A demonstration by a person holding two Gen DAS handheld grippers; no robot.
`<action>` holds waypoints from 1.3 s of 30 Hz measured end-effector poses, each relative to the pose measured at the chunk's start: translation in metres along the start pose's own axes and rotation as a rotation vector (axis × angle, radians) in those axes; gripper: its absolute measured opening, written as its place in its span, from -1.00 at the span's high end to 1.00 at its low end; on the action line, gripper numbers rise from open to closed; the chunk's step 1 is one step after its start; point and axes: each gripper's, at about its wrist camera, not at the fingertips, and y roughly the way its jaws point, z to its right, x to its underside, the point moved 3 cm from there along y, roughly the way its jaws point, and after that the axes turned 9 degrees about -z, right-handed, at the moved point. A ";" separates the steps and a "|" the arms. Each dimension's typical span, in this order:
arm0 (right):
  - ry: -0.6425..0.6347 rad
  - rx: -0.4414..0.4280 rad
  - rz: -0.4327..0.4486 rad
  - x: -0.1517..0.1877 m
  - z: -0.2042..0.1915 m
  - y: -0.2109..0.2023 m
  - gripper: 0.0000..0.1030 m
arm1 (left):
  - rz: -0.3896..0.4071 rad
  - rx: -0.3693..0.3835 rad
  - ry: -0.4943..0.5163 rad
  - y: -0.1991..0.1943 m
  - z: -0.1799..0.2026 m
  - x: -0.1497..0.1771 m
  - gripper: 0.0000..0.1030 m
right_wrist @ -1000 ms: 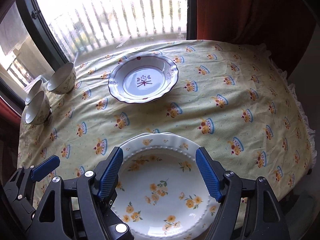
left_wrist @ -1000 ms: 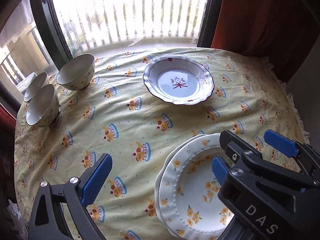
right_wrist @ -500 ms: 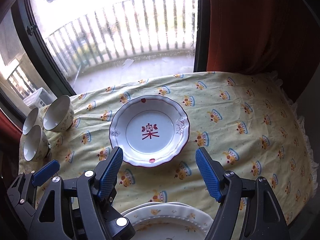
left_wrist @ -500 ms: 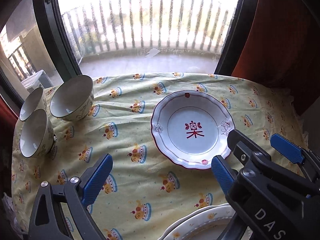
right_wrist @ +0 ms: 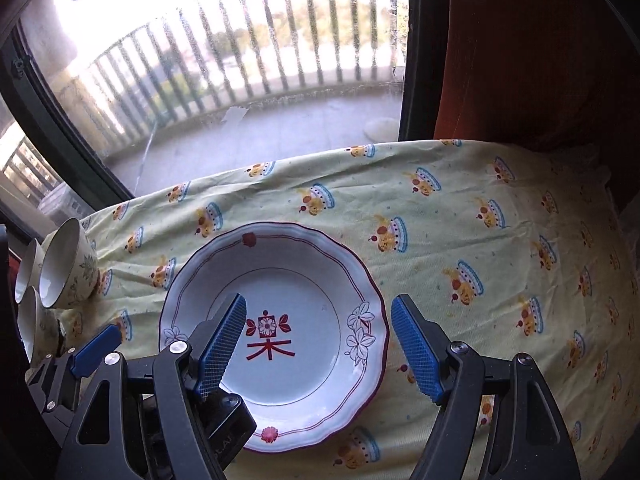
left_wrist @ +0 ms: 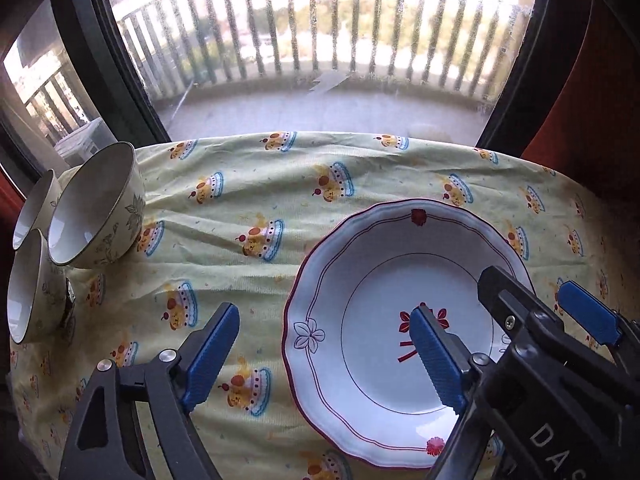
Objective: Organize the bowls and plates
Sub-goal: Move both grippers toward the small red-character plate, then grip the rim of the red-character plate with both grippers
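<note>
A white deep plate with a red rim and a red mark at its centre (left_wrist: 380, 280) (right_wrist: 304, 264) lies on the table. My left gripper (left_wrist: 323, 356) hangs over the plate's left edge. Its jaws are closing, with the rim between them and no pad touching it. My right gripper (right_wrist: 320, 346) stands open over the plate's right edge, one pad above the plate's inside and one outside the rim. Three cream bowls with leaf prints (left_wrist: 96, 208) (right_wrist: 66, 268) stand together at the table's left edge.
A yellow tablecloth with a cake print (left_wrist: 280, 184) covers the table. Just past the far edge is a large window with a balcony railing (left_wrist: 320, 40). A red curtain (right_wrist: 520, 60) hangs at the back right.
Both grippers moved forward and down, from over the yellow-flowered plates to the red-rimmed plate. The flowered plates dropped out of view. The left jaws narrowed.
</note>
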 end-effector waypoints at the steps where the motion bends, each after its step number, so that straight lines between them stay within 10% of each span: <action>1: -0.005 0.002 -0.005 -0.003 0.000 0.005 -0.49 | -0.012 0.004 -0.006 0.005 0.000 -0.001 -0.67; 25: 0.017 0.057 -0.095 0.005 0.015 0.040 -0.13 | -0.084 0.038 0.086 0.028 0.006 0.011 -0.43; 39: -0.082 -0.102 -0.193 0.046 -0.041 0.029 -0.12 | -0.154 -0.035 0.021 0.018 -0.062 0.046 -0.36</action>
